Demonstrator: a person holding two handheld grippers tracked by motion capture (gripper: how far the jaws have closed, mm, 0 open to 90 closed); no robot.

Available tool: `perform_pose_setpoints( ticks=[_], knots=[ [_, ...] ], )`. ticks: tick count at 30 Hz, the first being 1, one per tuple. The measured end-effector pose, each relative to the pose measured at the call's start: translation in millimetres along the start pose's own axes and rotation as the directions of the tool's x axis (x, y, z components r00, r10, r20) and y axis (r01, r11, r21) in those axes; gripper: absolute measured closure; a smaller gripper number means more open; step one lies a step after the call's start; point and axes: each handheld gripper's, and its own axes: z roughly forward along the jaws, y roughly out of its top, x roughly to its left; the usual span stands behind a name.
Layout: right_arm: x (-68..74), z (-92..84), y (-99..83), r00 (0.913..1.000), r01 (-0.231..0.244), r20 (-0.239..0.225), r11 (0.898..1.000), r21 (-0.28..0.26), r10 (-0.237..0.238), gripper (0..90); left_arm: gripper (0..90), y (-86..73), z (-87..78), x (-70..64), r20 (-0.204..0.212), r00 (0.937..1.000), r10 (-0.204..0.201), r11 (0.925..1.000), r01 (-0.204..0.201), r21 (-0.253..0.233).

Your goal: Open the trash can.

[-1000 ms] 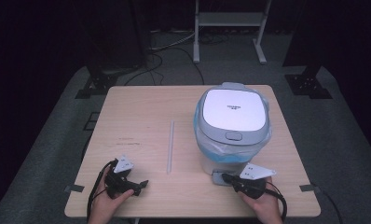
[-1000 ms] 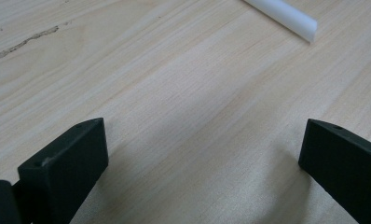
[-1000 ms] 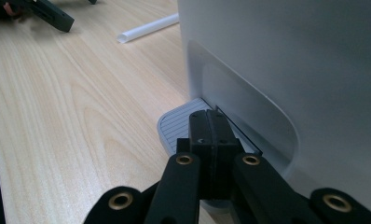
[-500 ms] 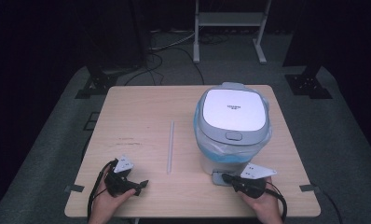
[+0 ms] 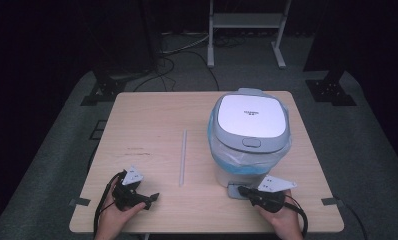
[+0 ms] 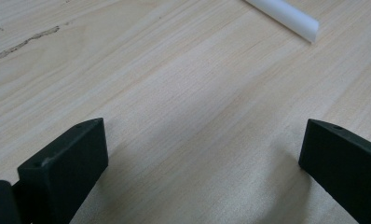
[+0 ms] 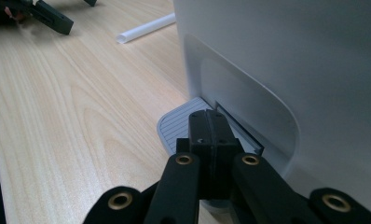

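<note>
A pale wooden table (image 5: 152,125) stands on grey carpet in a dark room, with black stand bases on the floor at either side and a light metal frame behind it. Cables lie on the floor beyond the table's far edge.

At the near left edge, a person's hand holds the left gripper (image 5: 148,199) low over the bare wood, pointing toward the middle of the table. Its jaws stand wide apart with nothing between them; in the left gripper view, only wood grain lies between the two black jaws. A faint dark scratch marks the wood a little farther in.

Near the table's middle lies a thin white tube (image 5: 183,157), running from near to far, well apart from both grippers.

On the right half stands a white pedal bin (image 5: 249,135) with its grey-rimmed lid down and a blue-tinted plastic liner showing under the rim. Its grey foot pedal (image 7: 176,123) sticks out at the base toward the person.

At the near right edge, the other hand holds the right gripper (image 5: 242,190), jaws pressed together on nothing, tips resting on top of the pedal.
</note>
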Motion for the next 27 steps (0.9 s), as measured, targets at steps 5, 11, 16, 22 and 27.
perform_pose_setpoints(
  ticks=[5, 11, 16, 22, 27],
  knots=[
    [-0.3, 0.8, -0.7, 1.0000, 0.001, -0.002, 1.000, -0.002, -0.001, 90.0, 0.2, 0.0, 0.0, 0.0, 0.000, 1.0000, 0.000, 1.0000, 0.000, 0.000],
    [0.1, 1.1, -0.9, 1.0000, -0.005, -0.001, 1.000, 0.004, 0.005, 90.0, 0.2, 0.3, 0.2, 0.2, -0.003, 1.0000, -0.002, 1.0000, 0.002, 0.001],
    [0.3, 1.5, -1.2, 1.0000, -0.004, 0.002, 1.000, 0.008, 0.004, 90.0, 0.2, 0.3, 0.2, 0.1, -0.004, 1.0000, -0.002, 1.0000, 0.002, 0.002],
    [0.7, 2.8, -1.7, 1.0000, 0.001, 0.007, 1.000, 0.014, -0.002, 90.0, 0.3, 0.3, 0.1, -0.1, -0.004, 1.0000, -0.003, 1.0000, 0.003, 0.002],
    [1.4, 4.1, -2.0, 0.9999, 0.003, 0.011, 1.000, 0.025, -0.004, 90.0, 0.3, 0.2, 0.1, -0.3, -0.007, 1.0000, -0.006, 1.0000, 0.006, 0.001]
  ],
)
